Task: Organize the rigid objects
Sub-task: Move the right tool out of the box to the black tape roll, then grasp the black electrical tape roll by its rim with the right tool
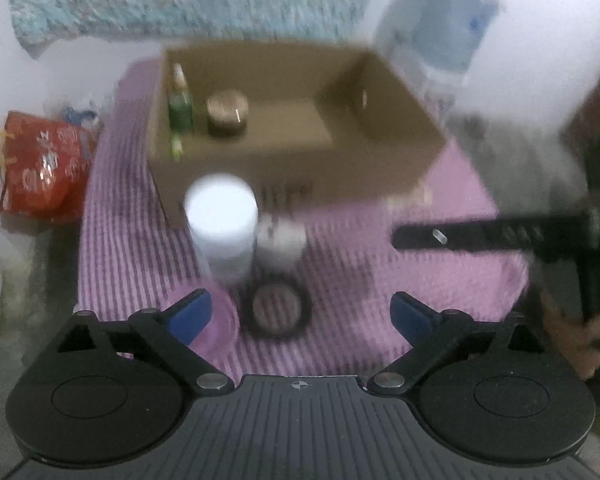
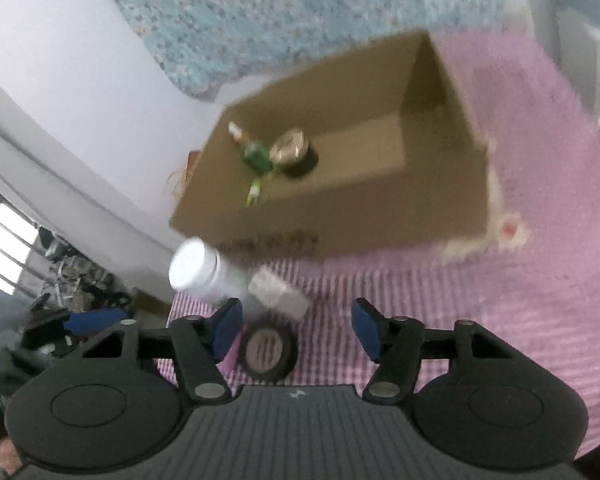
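Closest to both cameras sits the black round compact [image 1: 276, 312], flat on the pink ribbed cloth [image 1: 380, 280] near the front edge of the table. Just behind it stand 2 more loose items, touching or nearly so: the tall white bottle [image 1: 222, 232] with a broad white cap, and a smaller pale jar [image 1: 282, 240] beside it, too blurred to name surely. Behind them the cardboard box [image 1: 400, 152] lies open and already holds a green bottle [image 1: 180, 110], upright against its left wall, and a round gold-lidded tin [image 1: 227, 114] next to it.

Both claws hold nothing. The left gripper [image 1: 300, 312] stands wide, the compact lying between and ahead of its blue pads. The right gripper [image 2: 296, 328] stands about half open, also over the compact; in the left view it shows only as a dark bar entering from the right.

Risks from here, as a judgement: both claws aim at the same small cluster, so they could collide or knock each other off line. The white bottle is tall and narrow, and a pad brushing it would likely topple it onto the jar or off the table edge. The compact is low and flat, so pads may skate over its rim or snag and drag the cloth, shifting everything on it.
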Action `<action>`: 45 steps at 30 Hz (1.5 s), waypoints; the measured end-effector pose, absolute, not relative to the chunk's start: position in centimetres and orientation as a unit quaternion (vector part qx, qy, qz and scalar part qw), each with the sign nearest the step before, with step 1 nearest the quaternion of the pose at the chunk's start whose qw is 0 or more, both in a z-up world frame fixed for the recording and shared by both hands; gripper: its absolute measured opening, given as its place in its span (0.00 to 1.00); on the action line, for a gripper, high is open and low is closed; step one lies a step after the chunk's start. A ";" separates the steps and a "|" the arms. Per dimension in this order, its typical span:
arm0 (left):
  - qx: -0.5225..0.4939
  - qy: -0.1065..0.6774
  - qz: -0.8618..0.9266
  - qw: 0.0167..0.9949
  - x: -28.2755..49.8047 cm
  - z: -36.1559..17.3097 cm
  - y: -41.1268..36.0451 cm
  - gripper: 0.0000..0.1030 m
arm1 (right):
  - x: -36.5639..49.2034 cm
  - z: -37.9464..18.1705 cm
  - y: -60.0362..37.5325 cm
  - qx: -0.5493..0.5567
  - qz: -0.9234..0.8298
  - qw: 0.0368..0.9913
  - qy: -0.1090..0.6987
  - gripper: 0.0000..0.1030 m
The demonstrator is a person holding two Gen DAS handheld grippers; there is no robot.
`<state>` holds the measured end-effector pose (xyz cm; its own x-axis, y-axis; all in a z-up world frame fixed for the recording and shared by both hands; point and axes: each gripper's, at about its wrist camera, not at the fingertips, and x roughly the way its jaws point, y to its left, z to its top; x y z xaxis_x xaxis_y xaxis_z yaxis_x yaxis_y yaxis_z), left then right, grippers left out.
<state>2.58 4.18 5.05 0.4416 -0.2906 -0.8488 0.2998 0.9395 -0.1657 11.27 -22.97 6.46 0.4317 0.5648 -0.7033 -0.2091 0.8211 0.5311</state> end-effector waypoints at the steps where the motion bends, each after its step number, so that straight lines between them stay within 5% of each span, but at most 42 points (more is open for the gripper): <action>1: 0.013 0.508 -0.174 0.843 2.4 4.2 3.7 0.94 | 11.1 5.6 -22.4 0.187 0.241 0.819 0.486 0.56; 14: 0.060 0.525 -0.117 0.841 1.6 -2.7 -0.6 0.87 | 11.9 -0.5 -14.8 0.093 0.294 0.784 0.538 0.23; 45: 0.090 0.534 -0.159 0.826 2.9 -3.5 -4.4 0.83 | 10.0 -0.4 -21.1 0.068 0.242 0.797 0.549 0.17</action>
